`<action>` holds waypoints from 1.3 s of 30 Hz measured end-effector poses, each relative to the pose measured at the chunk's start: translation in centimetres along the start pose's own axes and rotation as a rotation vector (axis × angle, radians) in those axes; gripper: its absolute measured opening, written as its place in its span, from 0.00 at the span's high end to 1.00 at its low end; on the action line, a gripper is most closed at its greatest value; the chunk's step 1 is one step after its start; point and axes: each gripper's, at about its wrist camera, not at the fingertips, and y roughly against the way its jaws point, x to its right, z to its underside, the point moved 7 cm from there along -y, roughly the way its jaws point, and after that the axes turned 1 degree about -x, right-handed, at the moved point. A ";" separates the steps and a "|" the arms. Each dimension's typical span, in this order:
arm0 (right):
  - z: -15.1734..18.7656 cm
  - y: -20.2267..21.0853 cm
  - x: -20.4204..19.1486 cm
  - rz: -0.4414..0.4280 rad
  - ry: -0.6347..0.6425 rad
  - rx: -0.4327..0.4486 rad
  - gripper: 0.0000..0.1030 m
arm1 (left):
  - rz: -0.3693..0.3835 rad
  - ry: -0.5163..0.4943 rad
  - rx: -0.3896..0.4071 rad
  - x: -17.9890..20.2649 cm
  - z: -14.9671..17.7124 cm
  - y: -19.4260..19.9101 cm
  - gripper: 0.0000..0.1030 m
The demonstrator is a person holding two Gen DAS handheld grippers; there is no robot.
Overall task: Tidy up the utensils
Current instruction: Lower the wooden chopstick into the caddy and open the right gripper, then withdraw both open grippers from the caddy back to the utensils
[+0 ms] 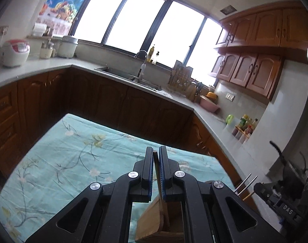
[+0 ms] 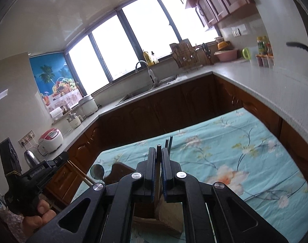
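Observation:
My left gripper (image 1: 156, 150) is shut on the thin upright wall of a wooden utensil holder (image 1: 152, 222), which hangs below the jaws over the table. In the right wrist view my right gripper (image 2: 158, 150) is also shut on a wall of the wooden holder (image 2: 170, 216). Dark utensil handles (image 2: 169, 144) stick up just beyond its tips. A round spoon (image 2: 97, 171), a dark wooden spatula (image 2: 120, 170) and wooden chopsticks (image 2: 81, 174) stand to its left. Metal chopsticks (image 1: 245, 184) show at the right of the left wrist view.
A table under a turquoise floral cloth (image 1: 73, 151) (image 2: 245, 147) lies below. A hand (image 2: 38, 214) holds the other gripper at the left edge. Brown cabinets and a grey L-shaped counter (image 2: 255, 81) ring the table, with a sink (image 1: 141, 79), a rice cooker (image 1: 14, 52) and bottles (image 1: 245, 127).

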 end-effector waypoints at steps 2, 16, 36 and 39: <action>0.3 -0.3 0.1 0.001 -0.003 -0.010 0.95 | 0.000 -0.008 -0.001 0.1 -0.1 0.4 0.95; 0.5 -0.9 0.3 0.003 -0.024 -0.028 0.90 | -0.005 -0.022 -0.021 -0.1 -0.1 1.0 0.80; 0.7 0.6 -0.1 -0.027 -0.026 -0.021 0.24 | -0.015 -0.015 -0.038 0.0 0.1 2.3 0.32; 1.0 1.1 -0.2 -0.029 -0.025 -0.017 0.20 | -0.019 -0.007 -0.047 -0.2 0.4 2.9 0.23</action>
